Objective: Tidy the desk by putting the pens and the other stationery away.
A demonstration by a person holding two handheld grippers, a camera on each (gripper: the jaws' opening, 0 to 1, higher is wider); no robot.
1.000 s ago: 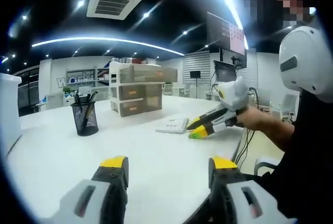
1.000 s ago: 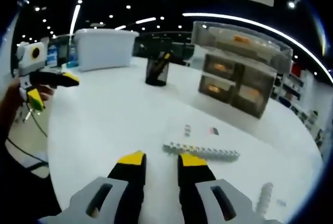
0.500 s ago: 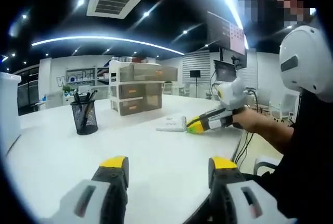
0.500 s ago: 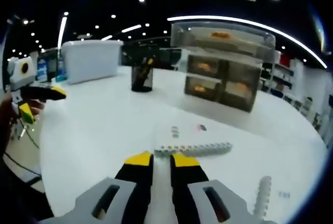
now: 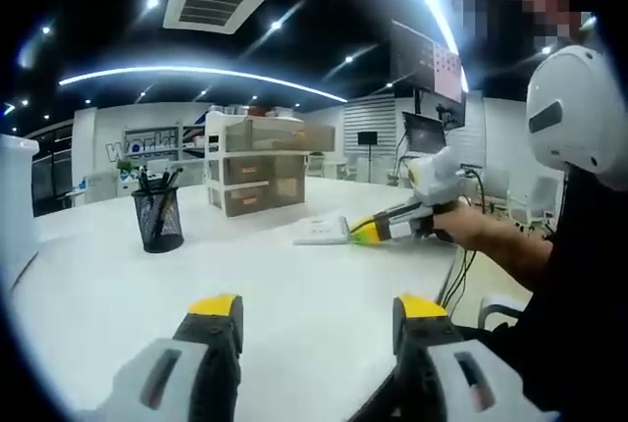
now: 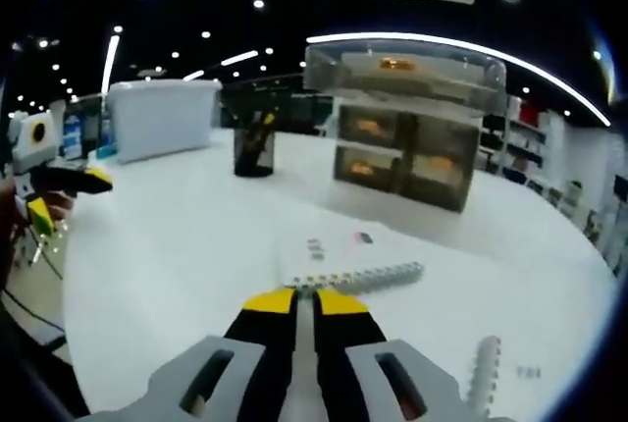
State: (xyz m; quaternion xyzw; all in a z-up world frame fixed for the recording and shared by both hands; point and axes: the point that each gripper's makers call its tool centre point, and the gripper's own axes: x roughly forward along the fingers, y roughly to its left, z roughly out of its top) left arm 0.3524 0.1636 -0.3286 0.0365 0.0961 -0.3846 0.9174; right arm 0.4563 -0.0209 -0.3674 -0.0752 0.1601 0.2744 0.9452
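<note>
Your right gripper [image 6: 304,296] reaches down to the near end of the white strip of clips [image 6: 358,277] lying on the desk [image 6: 177,245], its yellow-tipped jaws almost together; whether they pinch the strip or only touch it, you cannot tell. In the left gripper view the same gripper [image 5: 365,231] meets the strip [image 5: 322,232] towards the desk's right edge. Your left gripper [image 5: 314,310] hovers over bare desk near the front edge, jaws wide apart and holding nothing. The mesh pen cup [image 5: 159,219] already holds pens, and the drawer organiser [image 5: 263,167] stands shut behind it. Judging by this, the pens look tidied; the clip strip, a second strip [image 6: 481,373] and small bits [image 6: 316,246] remain.
</note>
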